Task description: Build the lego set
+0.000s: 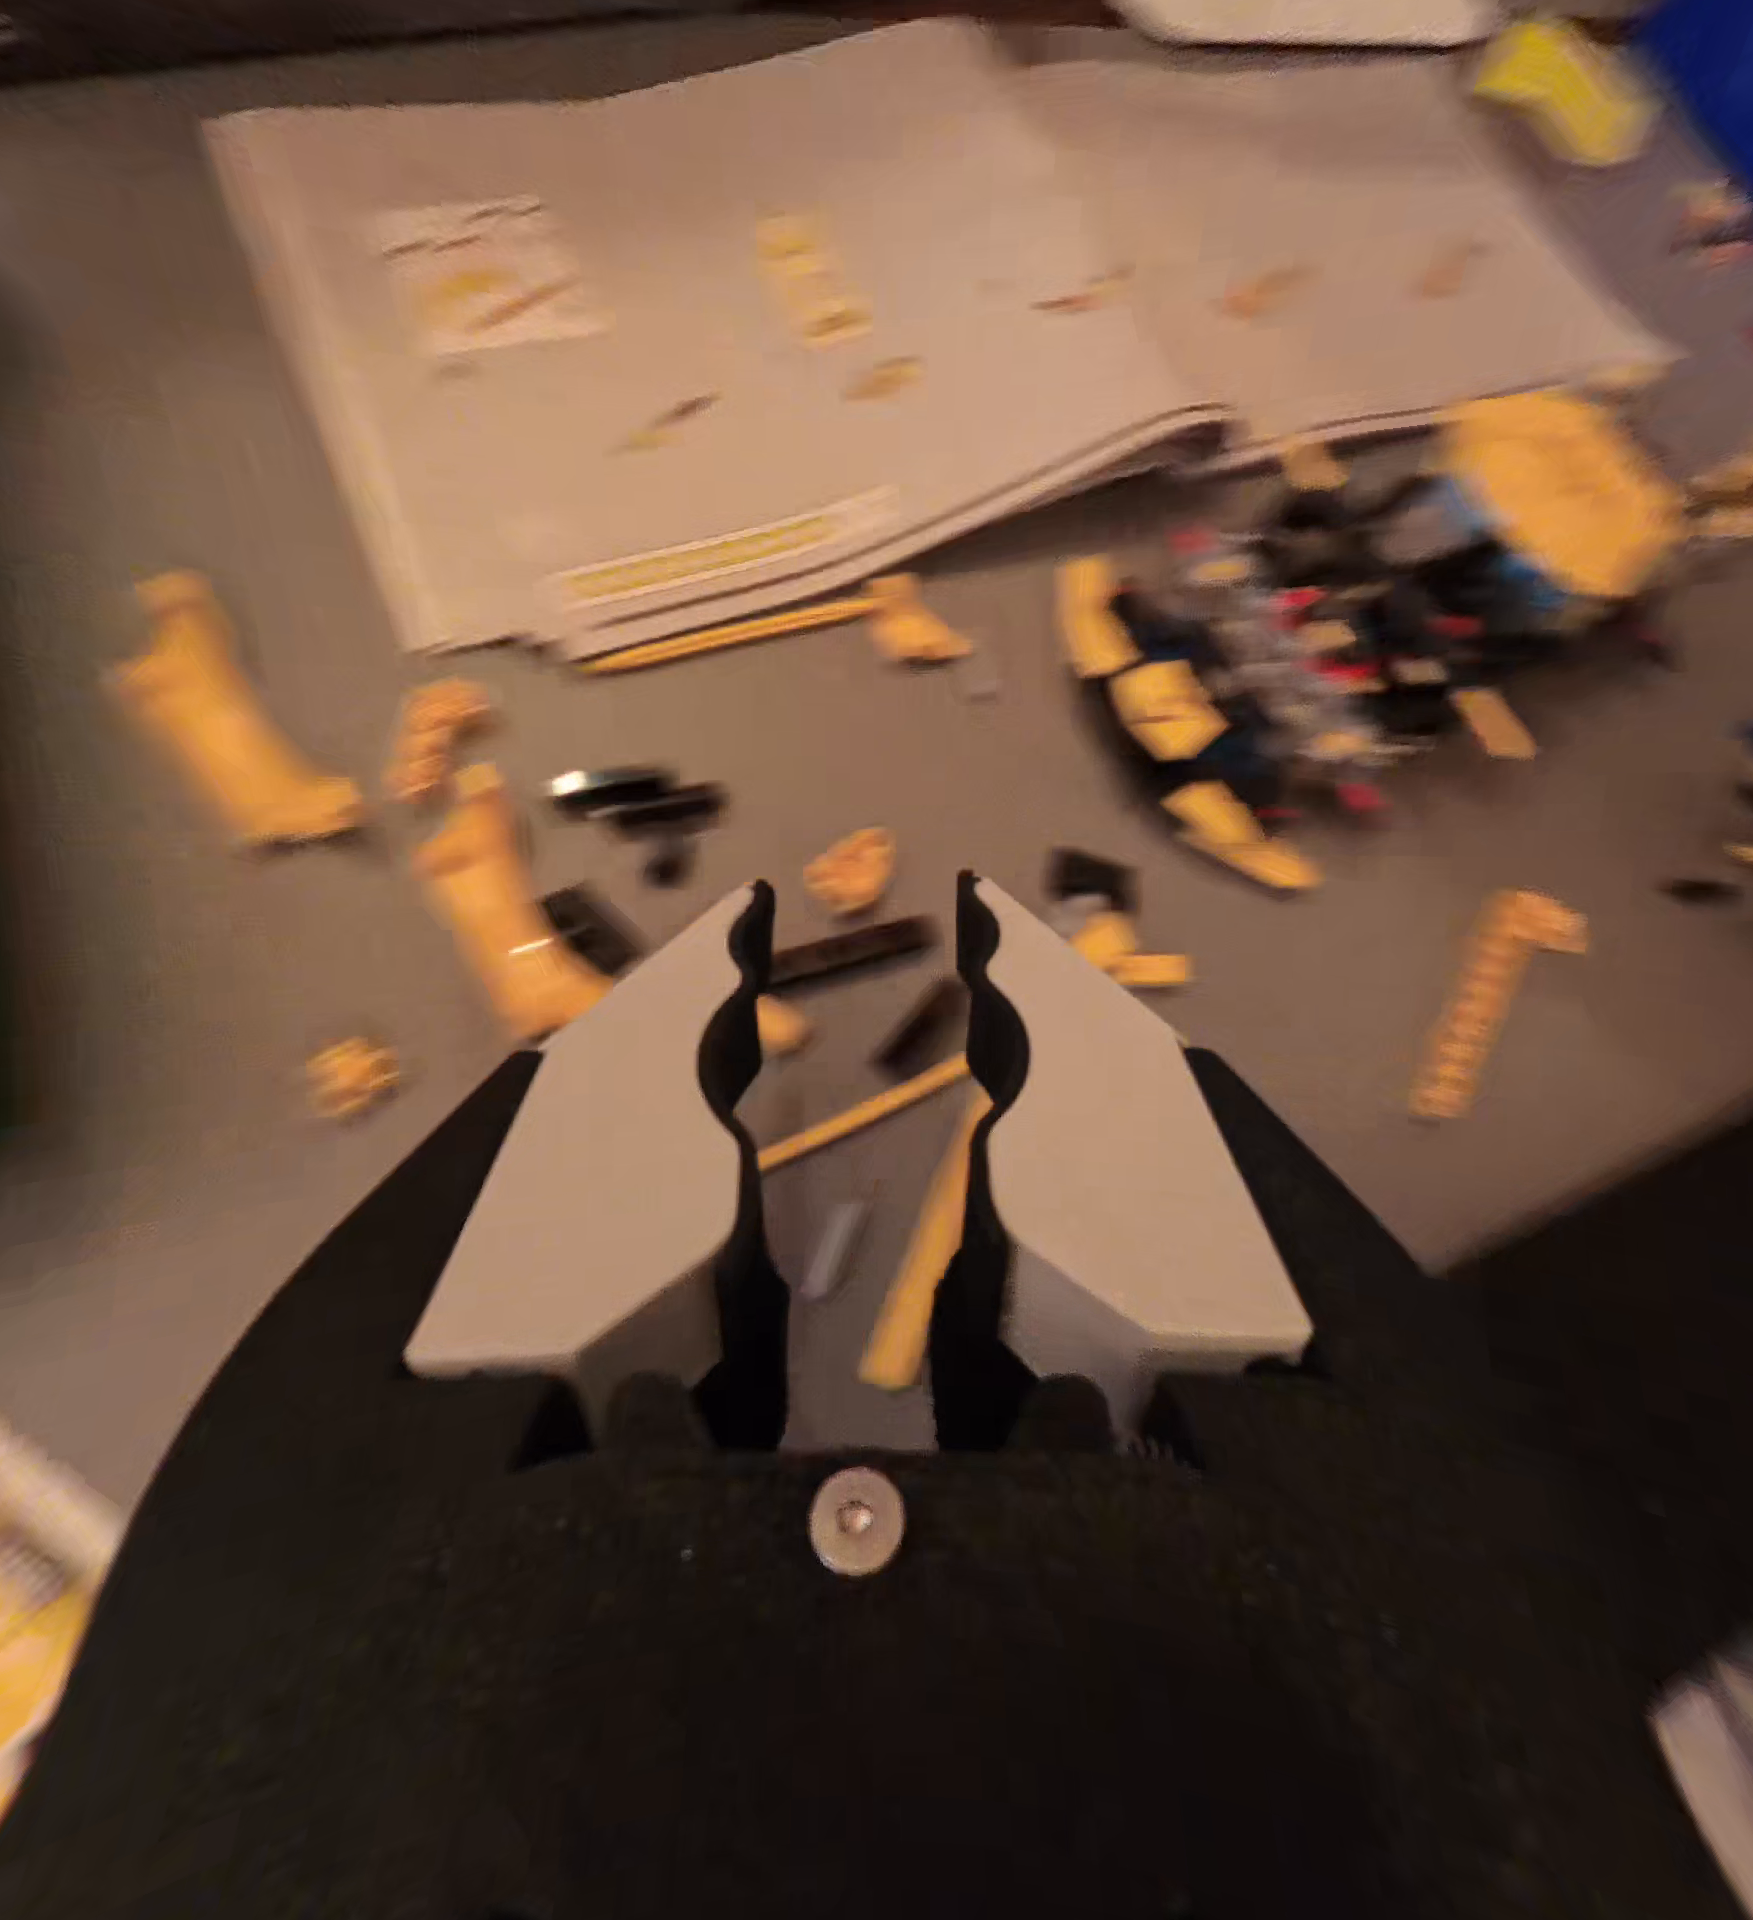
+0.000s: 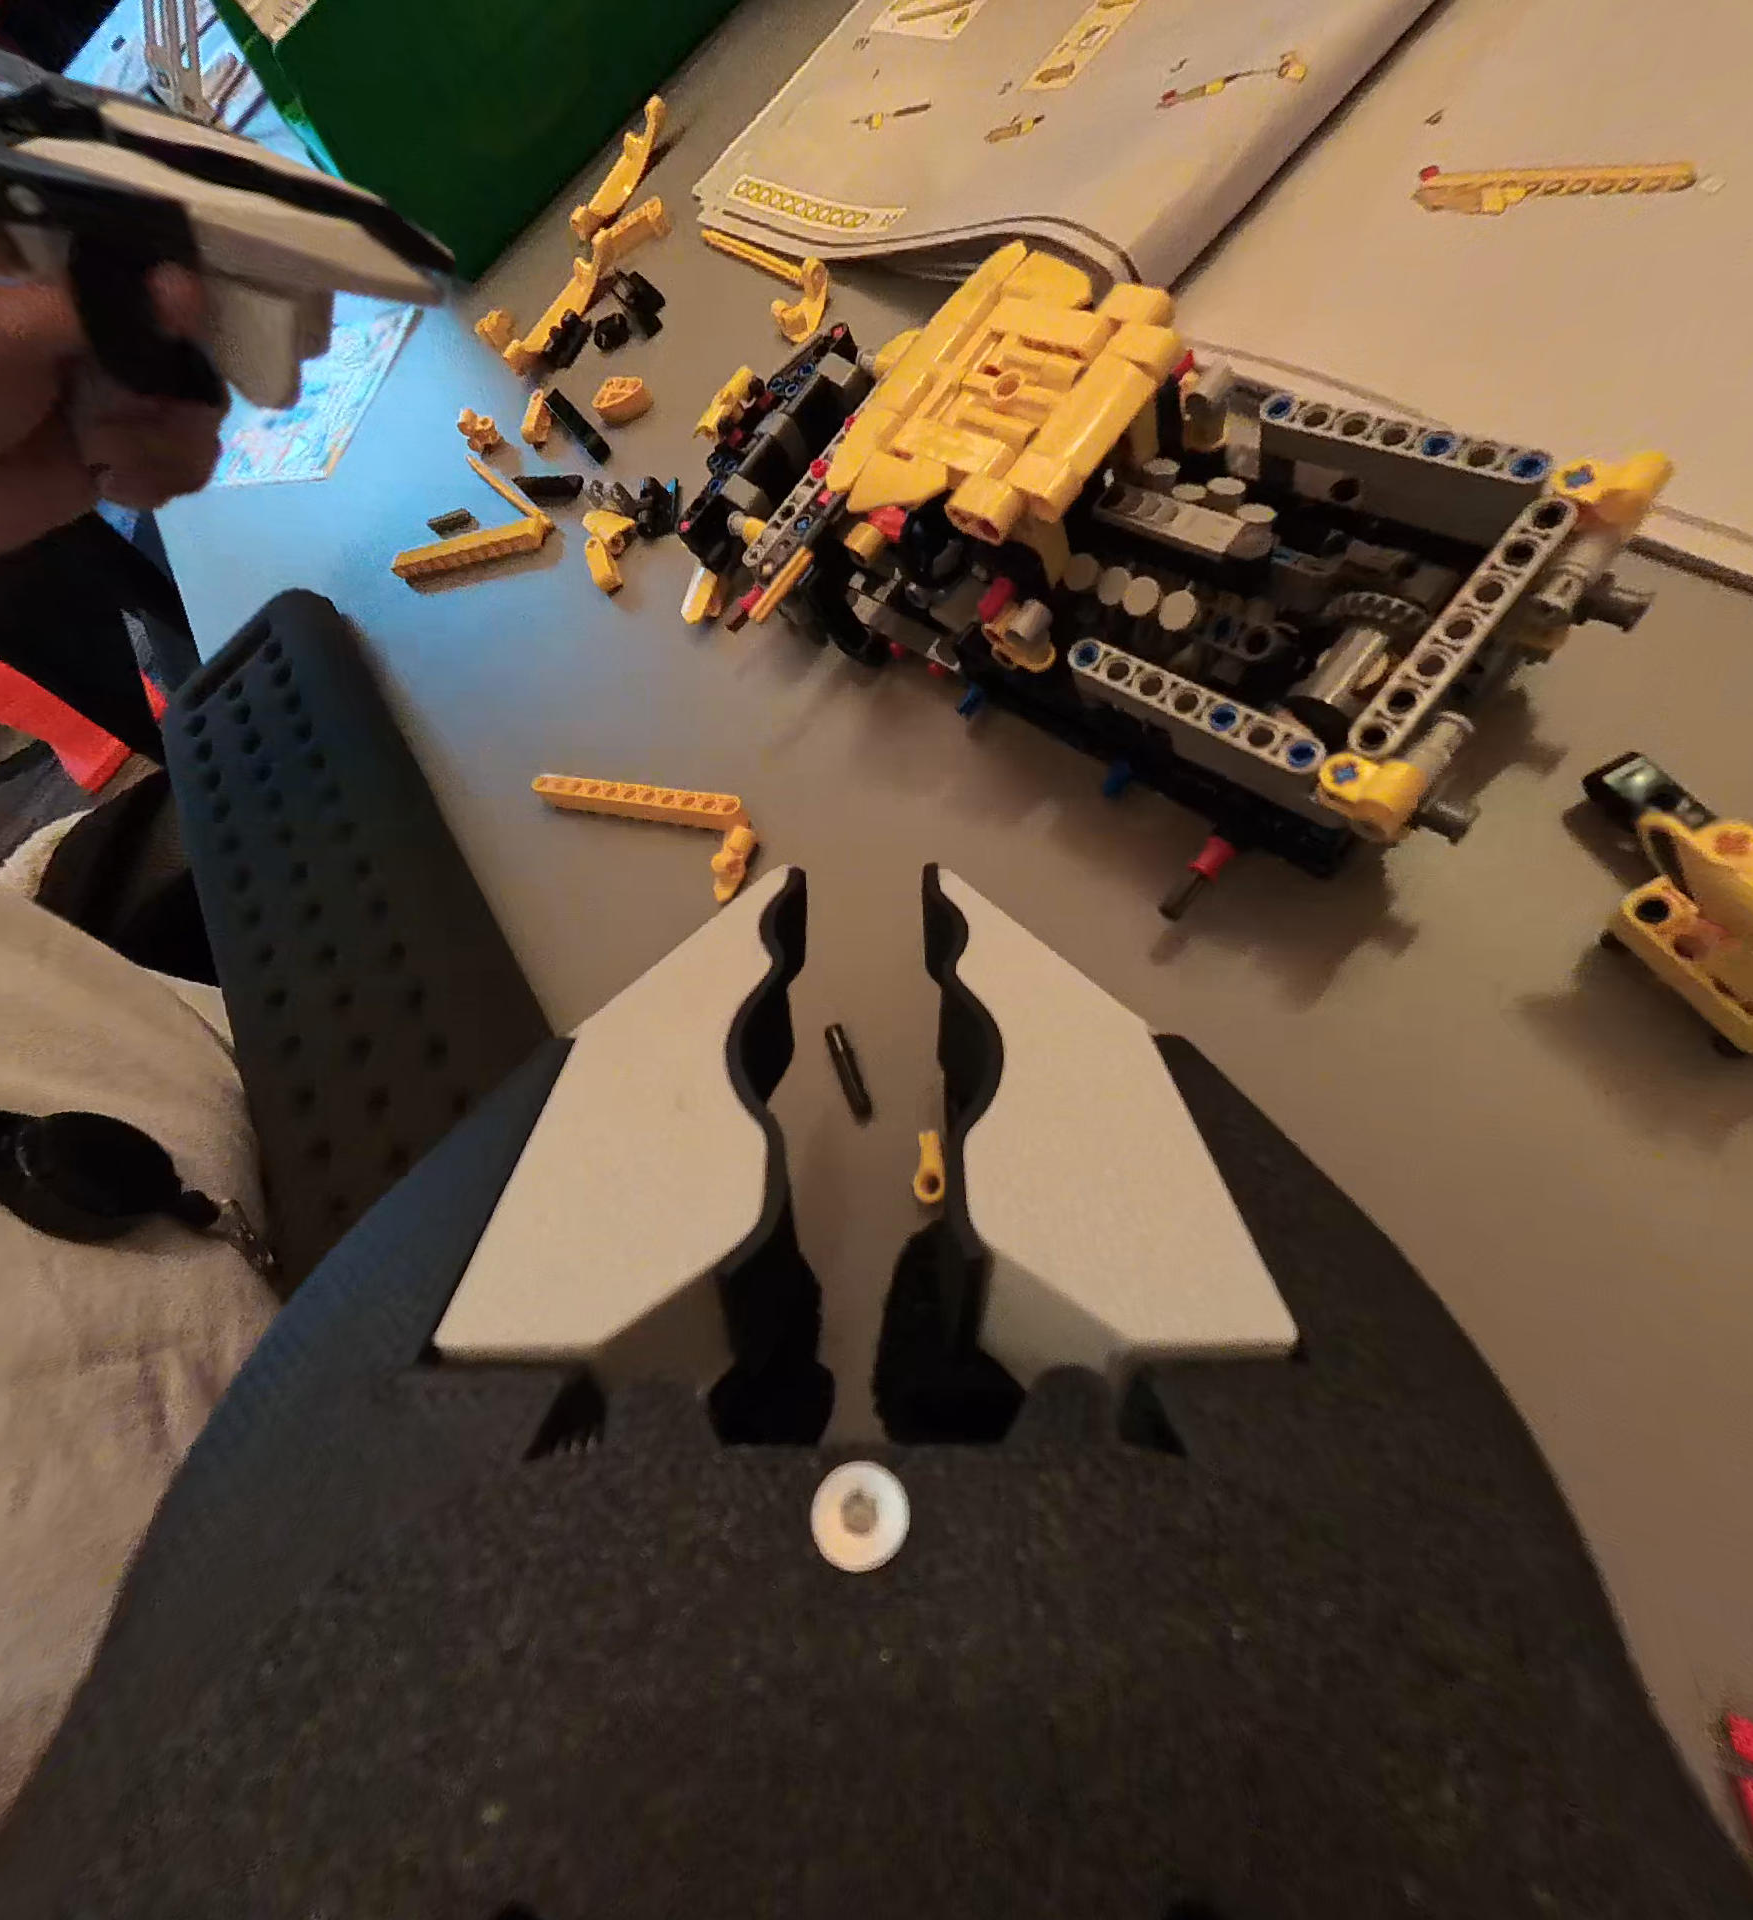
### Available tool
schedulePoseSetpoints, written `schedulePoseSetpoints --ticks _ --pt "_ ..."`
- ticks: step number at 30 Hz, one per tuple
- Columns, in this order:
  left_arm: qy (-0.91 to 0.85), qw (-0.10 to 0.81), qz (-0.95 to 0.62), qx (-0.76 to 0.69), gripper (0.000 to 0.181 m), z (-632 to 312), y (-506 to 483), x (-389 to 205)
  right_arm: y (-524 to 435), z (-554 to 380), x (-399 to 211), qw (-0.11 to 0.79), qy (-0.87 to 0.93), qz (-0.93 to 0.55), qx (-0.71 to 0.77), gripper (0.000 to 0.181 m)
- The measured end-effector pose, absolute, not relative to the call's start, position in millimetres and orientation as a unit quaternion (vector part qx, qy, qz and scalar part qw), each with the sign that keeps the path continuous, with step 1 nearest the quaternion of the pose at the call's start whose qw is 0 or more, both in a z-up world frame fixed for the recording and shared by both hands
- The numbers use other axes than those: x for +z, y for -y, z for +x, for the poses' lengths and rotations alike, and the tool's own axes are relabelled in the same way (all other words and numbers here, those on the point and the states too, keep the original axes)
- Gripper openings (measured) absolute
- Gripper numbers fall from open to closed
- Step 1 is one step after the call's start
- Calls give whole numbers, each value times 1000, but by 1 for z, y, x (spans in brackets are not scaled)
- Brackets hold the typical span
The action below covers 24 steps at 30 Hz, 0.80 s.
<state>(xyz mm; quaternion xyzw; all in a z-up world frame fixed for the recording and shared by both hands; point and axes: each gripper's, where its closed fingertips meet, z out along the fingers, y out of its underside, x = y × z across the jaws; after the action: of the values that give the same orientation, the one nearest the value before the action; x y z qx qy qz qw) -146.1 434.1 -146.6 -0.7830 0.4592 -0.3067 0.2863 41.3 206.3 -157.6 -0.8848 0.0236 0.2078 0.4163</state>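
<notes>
The half-built yellow, grey and black model (image 2: pixel 1163 551) stands on the grey table; it shows blurred in the left wrist view (image 1: pixel 1371 644). My right gripper (image 2: pixel 864 883) is open and empty above a small black pin (image 2: pixel 848 1070) and a small yellow connector (image 2: pixel 929 1169). A yellow beam (image 2: pixel 643 802) lies just ahead to its left. My left gripper (image 1: pixel 864 899) is open and empty above loose yellow and black parts, among them a black beam (image 1: pixel 851 951) and thin yellow beams (image 1: pixel 867 1112). It also shows in the right wrist view (image 2: pixel 415 270), held in a hand at upper left.
An open instruction booklet (image 2: pixel 1059 125) lies behind the model, also seen in the left wrist view (image 1: pixel 747 343). A green box (image 2: pixel 477 114) stands at far left. A small yellow sub-assembly (image 2: pixel 1724 935) lies right of the model. A black perforated chair part (image 2: pixel 332 883) and a person's lap are at left. The gap from one gripper's tips to the other's is roughly 30 centimeters. My right gripper's tips are some 7 centimeters from the small black pin (image 2: pixel 848 1070). It is also in sight in the left wrist view (image 1: pixel 1687 885).
</notes>
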Motion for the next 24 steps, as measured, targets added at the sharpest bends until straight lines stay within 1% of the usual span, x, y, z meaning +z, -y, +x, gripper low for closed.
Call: schedulePoseSetpoints --ticks 3,6,11,13,15,19,21,24 --pt "-431 303 -817 -233 35 -174 -477 -169 -217 34 -158 411 -8 -887 210 21" --pt "-441 280 -830 -196 35 -179 -482 -189 -222 28 -160 401 5 -893 205 21" --pt "-466 280 -833 -103 35 -191 -490 -211 -219 25 -163 391 10 -899 198 21" --pt "-459 286 -835 -104 26 -192 -492 -210 -219 24 -163 393 6 -897 200 21" --pt "-453 284 -838 -114 23 -193 -494 -209 -220 23 -162 394 6 -897 202 21" --pt "-429 287 -841 -165 22 -194 -496 -198 -223 16 -157 400 15 -893 204 21" --pt "-405 302 -833 -226 22 -192 -496 -181 -228 11 -153 407 23 -889 207 21" --pt "-341 314 -805 -369 21 -184 -488 -145 -244 -3 -139 428 39 -874 227 20"
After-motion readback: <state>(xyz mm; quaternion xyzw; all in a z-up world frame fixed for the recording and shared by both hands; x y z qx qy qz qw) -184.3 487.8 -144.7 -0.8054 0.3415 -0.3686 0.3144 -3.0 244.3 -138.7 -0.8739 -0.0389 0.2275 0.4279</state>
